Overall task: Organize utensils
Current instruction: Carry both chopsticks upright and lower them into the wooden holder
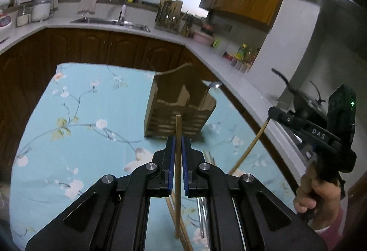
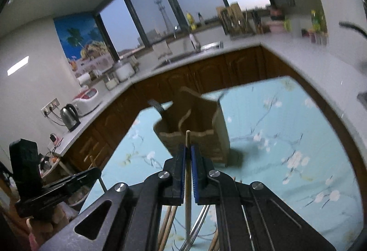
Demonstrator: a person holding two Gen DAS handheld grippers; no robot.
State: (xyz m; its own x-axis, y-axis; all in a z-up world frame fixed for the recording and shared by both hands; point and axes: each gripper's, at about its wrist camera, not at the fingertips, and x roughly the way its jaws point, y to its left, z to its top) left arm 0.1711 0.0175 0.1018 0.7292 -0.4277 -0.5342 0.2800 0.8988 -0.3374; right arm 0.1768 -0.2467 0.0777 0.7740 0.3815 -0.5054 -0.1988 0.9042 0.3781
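A wooden utensil holder [image 1: 179, 108] with several compartments stands on the floral blue tablecloth [image 1: 75, 127]; a metal utensil [image 1: 212, 88] sticks out of its right side. My left gripper [image 1: 178, 143] is shut on a wooden chopstick [image 1: 177, 170], held above the cloth just short of the holder. In the right wrist view the holder [image 2: 197, 133] is ahead, and my right gripper [image 2: 188, 152] is shut on another chopstick [image 2: 187, 182]. The right gripper also shows at the right of the left wrist view [image 1: 273, 113], its chopstick [image 1: 250, 147] hanging down.
More chopsticks [image 2: 167, 223] and metal utensils [image 2: 197, 225] lie on the cloth below the grippers. A white L-shaped kitchen counter [image 1: 229, 67] with a sink [image 1: 110, 21], jars and bottles wraps around behind the table. A kettle [image 2: 70, 116] stands on the counter at left.
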